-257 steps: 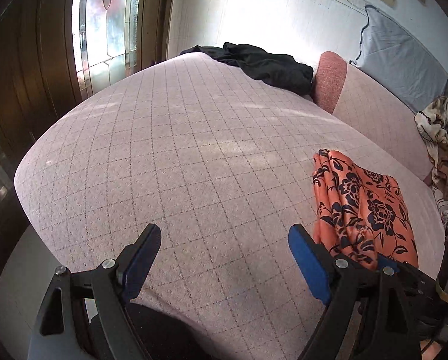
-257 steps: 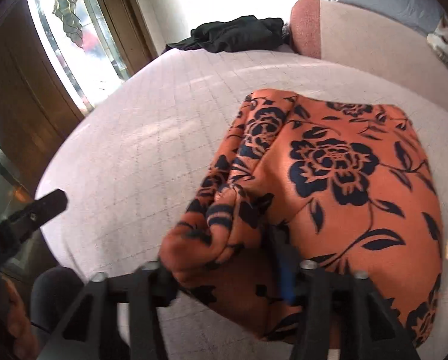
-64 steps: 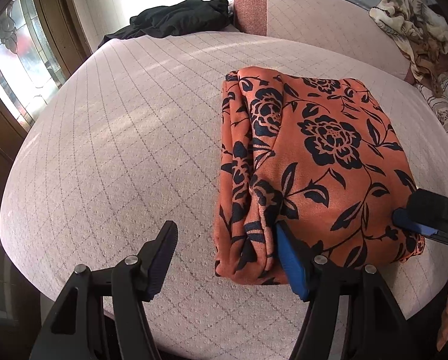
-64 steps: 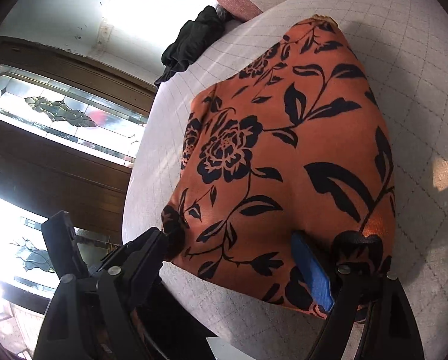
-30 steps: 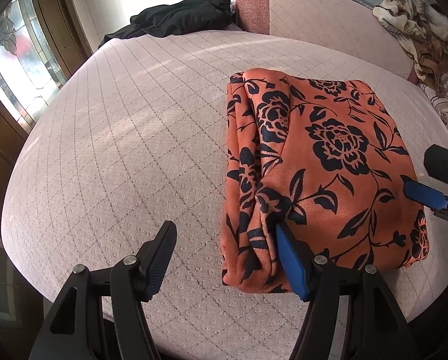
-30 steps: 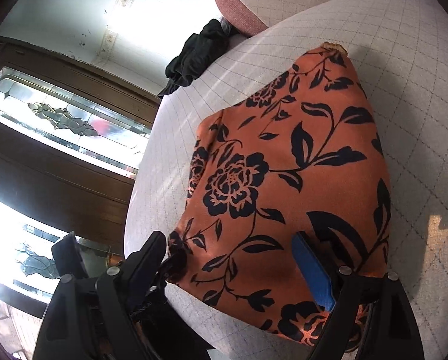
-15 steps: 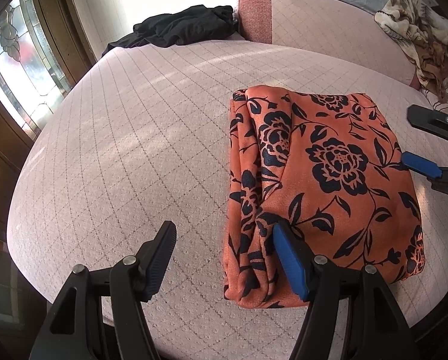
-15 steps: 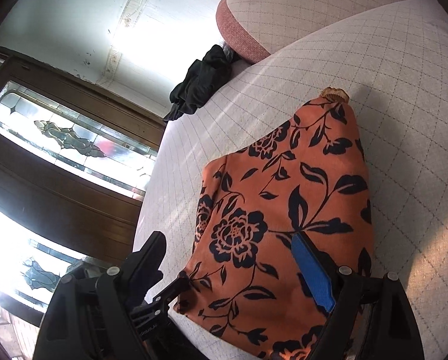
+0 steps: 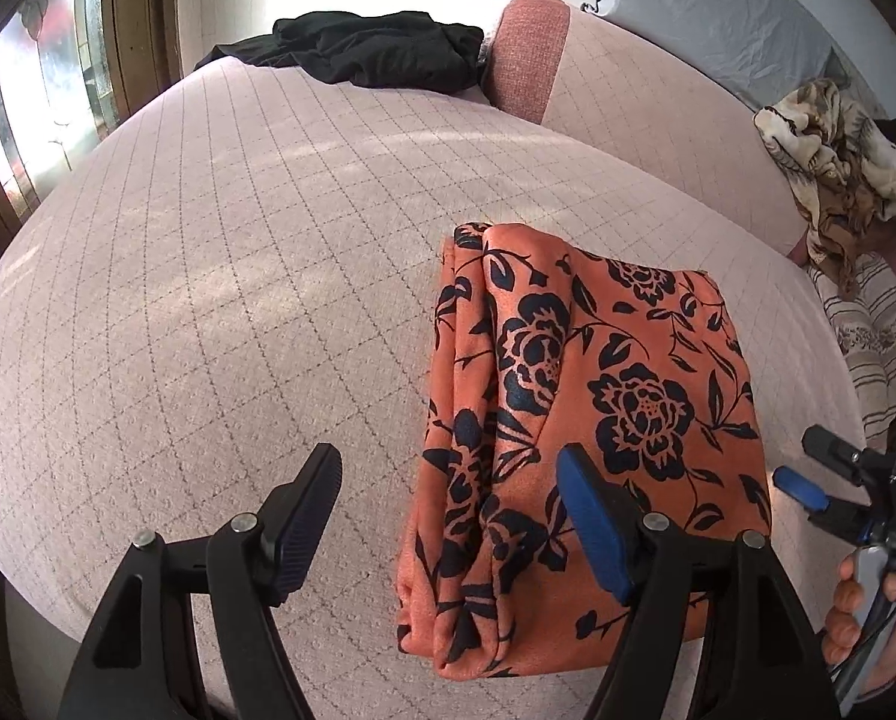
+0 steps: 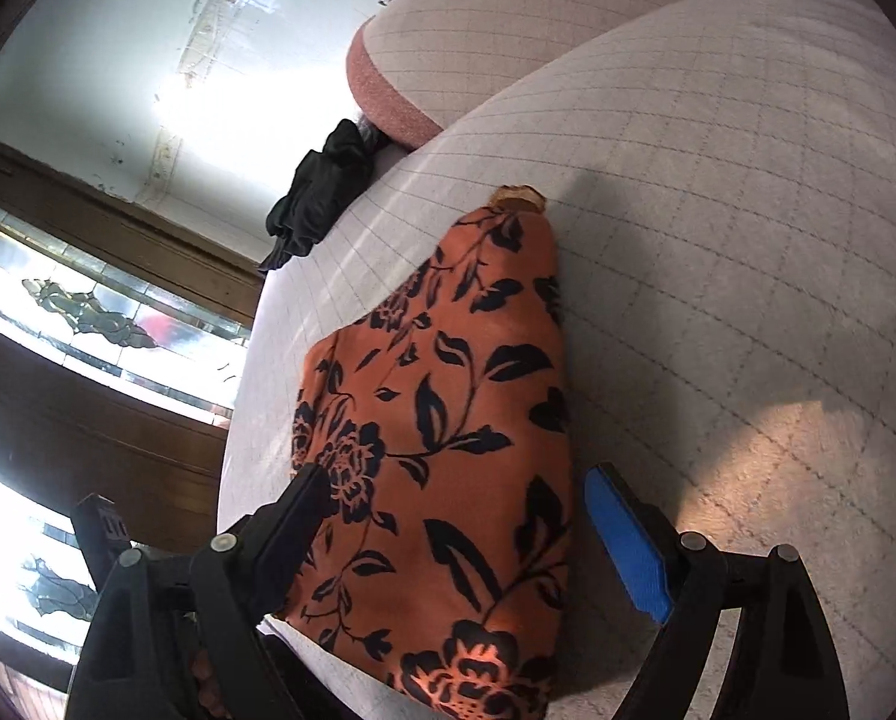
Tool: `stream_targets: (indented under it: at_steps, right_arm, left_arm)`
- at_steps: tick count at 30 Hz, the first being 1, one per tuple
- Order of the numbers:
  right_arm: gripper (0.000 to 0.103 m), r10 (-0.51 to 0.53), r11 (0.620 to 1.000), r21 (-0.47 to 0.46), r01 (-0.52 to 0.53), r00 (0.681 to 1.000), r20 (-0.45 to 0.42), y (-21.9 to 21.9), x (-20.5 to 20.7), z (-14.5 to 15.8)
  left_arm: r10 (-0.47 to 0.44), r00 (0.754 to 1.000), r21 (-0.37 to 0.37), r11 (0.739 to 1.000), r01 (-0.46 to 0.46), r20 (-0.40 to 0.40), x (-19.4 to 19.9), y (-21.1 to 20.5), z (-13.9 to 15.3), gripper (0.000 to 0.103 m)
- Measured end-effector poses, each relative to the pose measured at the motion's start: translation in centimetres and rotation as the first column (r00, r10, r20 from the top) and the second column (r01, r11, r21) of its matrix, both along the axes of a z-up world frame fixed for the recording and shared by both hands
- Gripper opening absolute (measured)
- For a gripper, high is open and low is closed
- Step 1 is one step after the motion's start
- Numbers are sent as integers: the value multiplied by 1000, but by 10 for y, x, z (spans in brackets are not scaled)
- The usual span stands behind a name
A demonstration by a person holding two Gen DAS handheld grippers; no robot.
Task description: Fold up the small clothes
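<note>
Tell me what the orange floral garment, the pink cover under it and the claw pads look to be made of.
Garment: thin woven fabric, probably synthetic or satin-like; it has a slight sheen and soft rolled folds. Cover: thick quilted textile, matte, with a stitched diamond grid and nubby pile. Pads: blue, likely rubber or soft plastic, matte; the black arms look like hard plastic.

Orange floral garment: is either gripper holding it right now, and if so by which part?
Nothing is held. The orange floral garment lies folded on the cushion; the left gripper, its jaws opening, and the right gripper are both clear of it.
</note>
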State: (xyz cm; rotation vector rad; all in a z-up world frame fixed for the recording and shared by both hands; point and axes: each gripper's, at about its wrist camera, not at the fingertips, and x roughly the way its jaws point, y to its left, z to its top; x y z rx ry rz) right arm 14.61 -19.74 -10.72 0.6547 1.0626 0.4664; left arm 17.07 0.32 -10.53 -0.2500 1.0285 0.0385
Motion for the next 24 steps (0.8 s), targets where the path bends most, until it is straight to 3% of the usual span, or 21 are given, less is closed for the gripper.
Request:
stream_targets:
  at_steps: [2, 6, 10, 13, 14, 15, 16, 17, 21, 22, 24]
  right_arm:
    - [89, -15, 1000, 8, 15, 1000, -26, -8, 0, -9]
    - [89, -3, 998, 56, 4, 1000, -20, -4, 10, -11]
    - [89, -53, 997, 57, 55, 998, -41, -2, 45, -22]
    - [90, -64, 991, 109, 75, 992, -105, 0, 78, -41]
    - [89, -56, 990, 120, 70, 992, -114, 3, 87, -45]
    - [81, -43, 991, 119, 55, 994, -105, 7, 94, -43]
    - [37, -7, 992, 121, 19, 996, -92, 13, 101, -39]
    - [28, 16, 997, 80, -8, 995, -100, 20, 103, -34]
    - [28, 6, 994, -107, -7, 1000, -9, 35, 92, -15]
    - [36, -11, 988, -155, 6, 999, -32, 34, 93, -24]
    - [48, -44, 996, -77, 39, 997, -66, 26, 86, -32]
  left_arm:
    - [4, 1000, -26, 1000, -4, 10, 4, -2, 2, 75]
    - [-35, 999, -3, 999, 35, 32, 15, -19, 4, 75]
    - [-122, 992, 78, 990, 120, 24, 17, -45, -7, 75]
    - [-162, 986, 179, 970, 165, -31, 17, -60, -32, 75]
    - [-160, 986, 180, 970, 164, -35, 16, -59, -39, 76]
    - [-148, 989, 166, 975, 149, -22, 15, -56, -41, 79]
    - [-133, 991, 148, 980, 135, -23, 16, -52, -43, 80]
    - [-125, 992, 132, 983, 128, -27, 16, -50, -43, 80]
    - [-136, 990, 143, 980, 138, -23, 16, -50, -44, 83]
    - [-131, 991, 145, 980, 134, -26, 16, -49, -44, 83]
    - [-127, 992, 146, 981, 129, -22, 14, -48, -42, 83]
